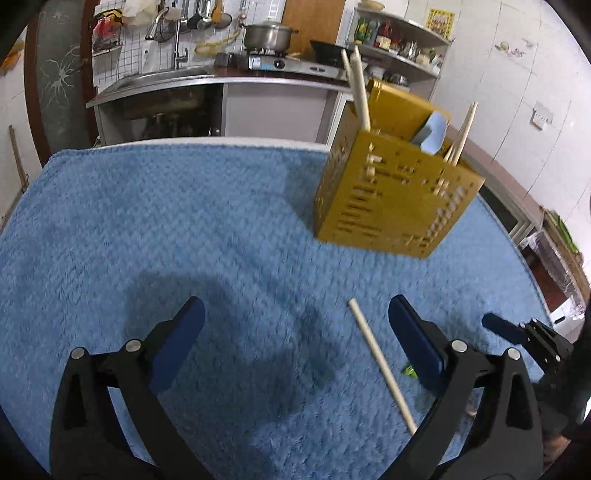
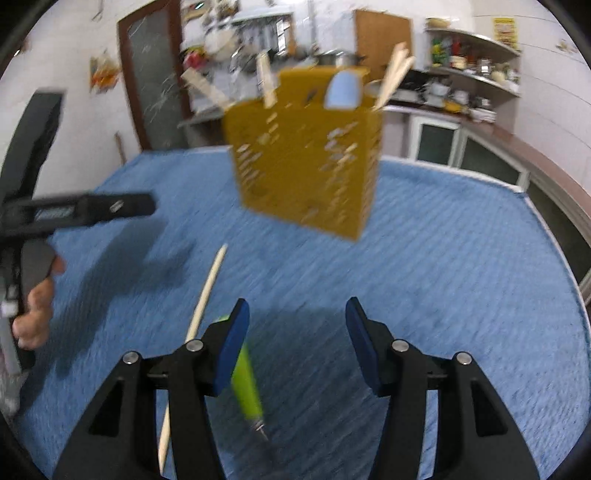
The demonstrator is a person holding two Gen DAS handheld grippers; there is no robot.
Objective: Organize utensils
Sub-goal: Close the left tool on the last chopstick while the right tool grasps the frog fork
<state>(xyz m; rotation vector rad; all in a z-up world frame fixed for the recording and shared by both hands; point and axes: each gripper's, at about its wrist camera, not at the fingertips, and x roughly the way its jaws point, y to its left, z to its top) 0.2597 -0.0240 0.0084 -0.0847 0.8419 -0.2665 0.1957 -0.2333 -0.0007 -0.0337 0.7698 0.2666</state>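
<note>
A yellow perforated utensil holder (image 1: 397,192) stands on the blue towel, holding chopsticks and a light blue utensil (image 1: 430,133); it also shows in the right wrist view (image 2: 306,155). A loose wooden chopstick (image 1: 380,363) lies on the towel between my left gripper's fingers, near the right one; it shows in the right wrist view (image 2: 201,312) too. A green-handled utensil (image 2: 247,387) lies by the right gripper's left finger. My left gripper (image 1: 295,325) is open and empty. My right gripper (image 2: 295,328) is open and empty.
The blue towel (image 1: 147,221) covers the table. Behind it are a kitchen counter with a sink (image 1: 162,77), a stove with a pot (image 1: 269,35) and shelves of jars (image 1: 399,40). The right gripper's tip (image 1: 517,330) shows in the left wrist view.
</note>
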